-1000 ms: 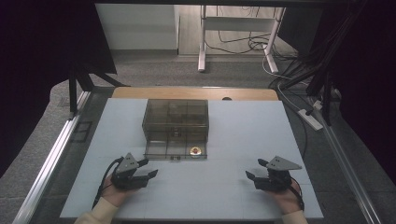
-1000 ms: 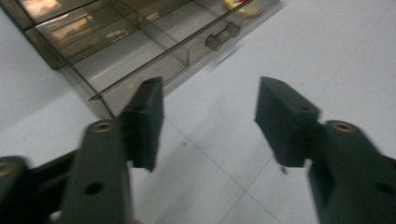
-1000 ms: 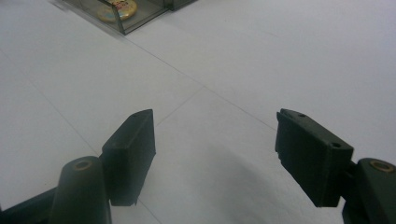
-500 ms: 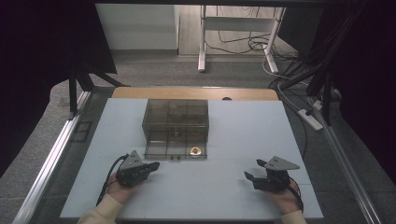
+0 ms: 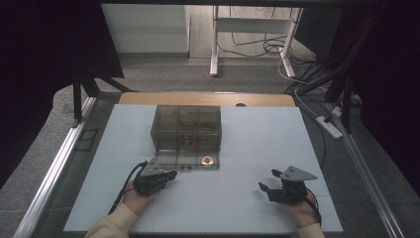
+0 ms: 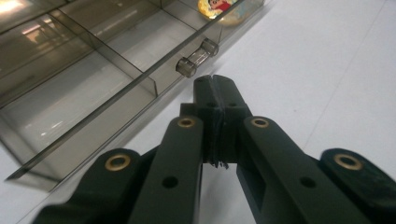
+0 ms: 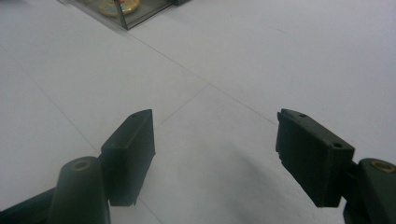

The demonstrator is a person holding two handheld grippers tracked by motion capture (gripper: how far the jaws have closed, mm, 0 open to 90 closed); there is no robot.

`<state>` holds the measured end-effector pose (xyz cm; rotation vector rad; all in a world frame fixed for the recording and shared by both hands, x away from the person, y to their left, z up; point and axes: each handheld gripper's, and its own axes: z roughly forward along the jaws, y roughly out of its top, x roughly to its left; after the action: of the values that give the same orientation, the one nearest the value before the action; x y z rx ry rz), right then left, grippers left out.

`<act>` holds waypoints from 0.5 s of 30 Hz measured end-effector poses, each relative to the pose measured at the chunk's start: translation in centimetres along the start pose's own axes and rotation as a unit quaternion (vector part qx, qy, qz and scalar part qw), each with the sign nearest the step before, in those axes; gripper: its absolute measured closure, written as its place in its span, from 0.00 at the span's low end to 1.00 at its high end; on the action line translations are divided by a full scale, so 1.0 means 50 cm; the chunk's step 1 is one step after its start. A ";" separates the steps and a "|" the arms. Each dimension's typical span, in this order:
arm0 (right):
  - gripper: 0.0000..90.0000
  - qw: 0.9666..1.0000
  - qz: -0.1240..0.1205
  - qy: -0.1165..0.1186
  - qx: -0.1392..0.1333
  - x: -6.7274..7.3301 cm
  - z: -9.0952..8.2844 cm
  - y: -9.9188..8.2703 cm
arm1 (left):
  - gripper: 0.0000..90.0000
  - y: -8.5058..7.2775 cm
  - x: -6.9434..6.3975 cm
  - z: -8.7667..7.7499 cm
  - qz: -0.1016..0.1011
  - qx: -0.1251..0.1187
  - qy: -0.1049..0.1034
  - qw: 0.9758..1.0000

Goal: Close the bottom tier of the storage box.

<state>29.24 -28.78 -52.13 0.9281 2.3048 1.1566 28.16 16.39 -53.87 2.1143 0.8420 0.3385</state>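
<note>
1. The smoky transparent drawer box (image 5: pixel 186 126) stands on the white table top (image 5: pixel 247 198), in the middle and slightly left, with its lower drawer (image 5: pixel 184 159) pulled out toward the person.
2. The box is tinted grey-brown plastic; its see-through walls show dividers splitting it into compartments.
3. The drawer's front edge carries a small clear tube-shaped handle (image 6: pixel 197 57), which lies parallel to that edge.
4. In the high view the box's long axis runs across the table, left to right, and the open drawer points at the person's side.
5. A round gold-rimmed badge (image 5: pixel 207 160) with a colourful picture lies flat in the drawer's right front compartment.
6. The left gripper (image 5: pixel 171 175) rests just in front of the drawer, its tips aimed at the handle and near it but not touching. Its jaws have just been closing and now meet with nothing between them, as the left gripper view shows.
7. The right gripper (image 5: pixel 263 188) sits well to the right of the box on bare table, jaws standing apart and empty.
</note>
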 end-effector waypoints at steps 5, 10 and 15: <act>0.31 1.000 -0.001 0.000 0.001 0.000 0.000 0.000 | 0.99 0.001 0.003 0.010 0.003 0.006 0.007 1.000; 0.31 1.000 -0.003 0.000 0.003 0.001 0.001 0.000 | 0.99 0.004 0.010 0.016 -0.003 0.008 0.011 1.000; 0.31 1.000 -0.003 0.001 0.001 0.001 -0.002 0.002 | 0.99 0.012 0.010 0.017 -0.006 0.013 0.012 1.000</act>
<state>29.19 -28.74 -51.98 0.9208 2.3097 1.1533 29.22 15.98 -53.98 2.1326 0.8784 0.3493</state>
